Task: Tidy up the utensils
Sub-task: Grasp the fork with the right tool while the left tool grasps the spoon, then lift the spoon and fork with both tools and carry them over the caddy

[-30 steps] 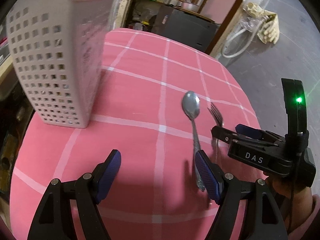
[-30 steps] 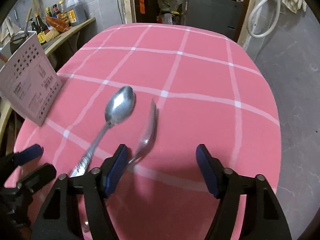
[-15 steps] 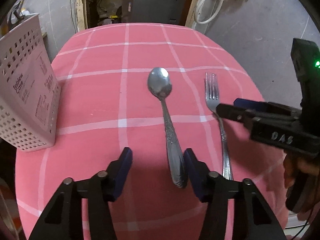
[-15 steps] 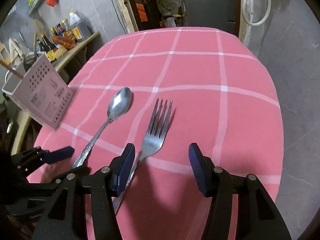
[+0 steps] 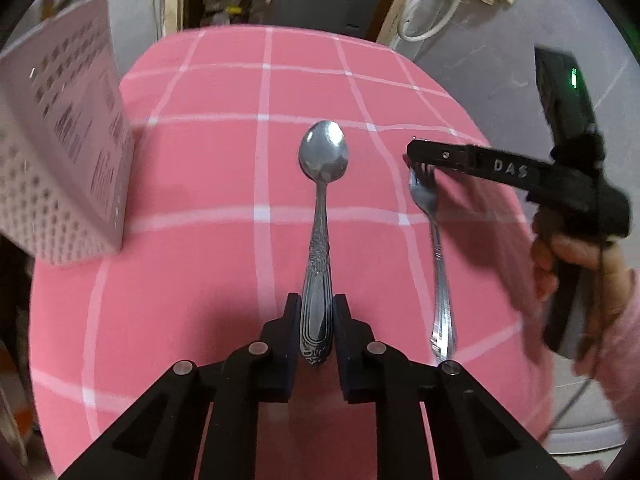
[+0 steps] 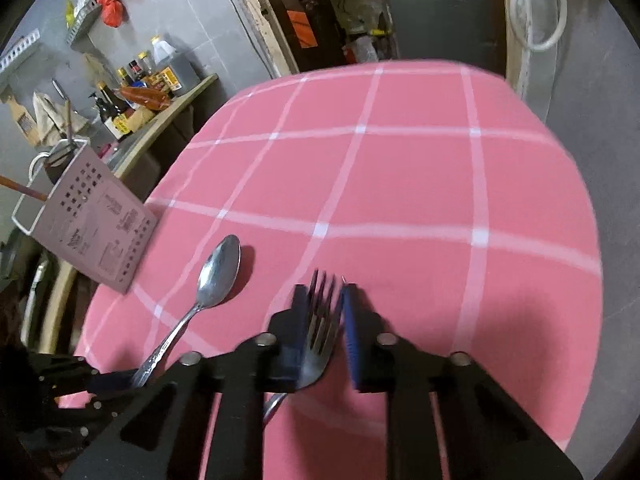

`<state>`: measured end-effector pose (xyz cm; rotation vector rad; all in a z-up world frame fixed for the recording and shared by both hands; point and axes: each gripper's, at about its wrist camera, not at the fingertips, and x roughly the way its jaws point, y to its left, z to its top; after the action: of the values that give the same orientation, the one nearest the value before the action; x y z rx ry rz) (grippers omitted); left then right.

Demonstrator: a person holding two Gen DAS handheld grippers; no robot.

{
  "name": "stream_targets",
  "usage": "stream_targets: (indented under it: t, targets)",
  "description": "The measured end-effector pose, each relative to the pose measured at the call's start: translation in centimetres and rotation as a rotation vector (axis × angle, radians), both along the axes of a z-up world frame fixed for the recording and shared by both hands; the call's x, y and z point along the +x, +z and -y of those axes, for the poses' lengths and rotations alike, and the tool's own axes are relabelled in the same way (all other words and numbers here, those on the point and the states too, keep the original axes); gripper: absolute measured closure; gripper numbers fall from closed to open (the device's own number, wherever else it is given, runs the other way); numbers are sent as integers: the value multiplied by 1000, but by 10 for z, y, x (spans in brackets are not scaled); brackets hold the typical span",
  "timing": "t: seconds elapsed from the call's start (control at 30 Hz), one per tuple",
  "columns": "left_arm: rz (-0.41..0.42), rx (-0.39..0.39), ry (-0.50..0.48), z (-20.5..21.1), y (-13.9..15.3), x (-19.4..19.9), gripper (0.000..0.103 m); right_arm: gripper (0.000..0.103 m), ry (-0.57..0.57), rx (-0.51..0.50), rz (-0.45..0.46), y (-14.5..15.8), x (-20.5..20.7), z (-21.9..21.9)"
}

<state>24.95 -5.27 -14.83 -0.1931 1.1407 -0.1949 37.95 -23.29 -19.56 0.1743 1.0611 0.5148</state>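
Two utensils remain outside the basket (image 5: 60, 152): your left gripper (image 5: 316, 320) grips the spoon (image 5: 320, 208), right gripper (image 6: 325, 332) pinches the fork (image 6: 320, 336).

Black left tool (image 5: 316, 322) with silver screws; right tool (image 5: 418, 156) marked "DAS", green light, pink sleeve.

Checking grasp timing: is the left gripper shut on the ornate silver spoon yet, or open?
Shut on it. The left gripper has both pads pressed against the handle of the ornate silver spoon, no gap visible either side.
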Motion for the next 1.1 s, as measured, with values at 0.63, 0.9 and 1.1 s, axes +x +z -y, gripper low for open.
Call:
stream_targets:
  t: [0.63,0.9,1.1]
  targets:
    - [111,-88,3,-2,5,71,61,94,-100,124,-61,-19,-20,-1]
    - [83,-161,-7,-12,-6,105,67,94,-144,163,-88,-24,-18,4]
    - [38,-167,-27,-11,-15,114,92,95,-175,173,-99,-25,-21,0]
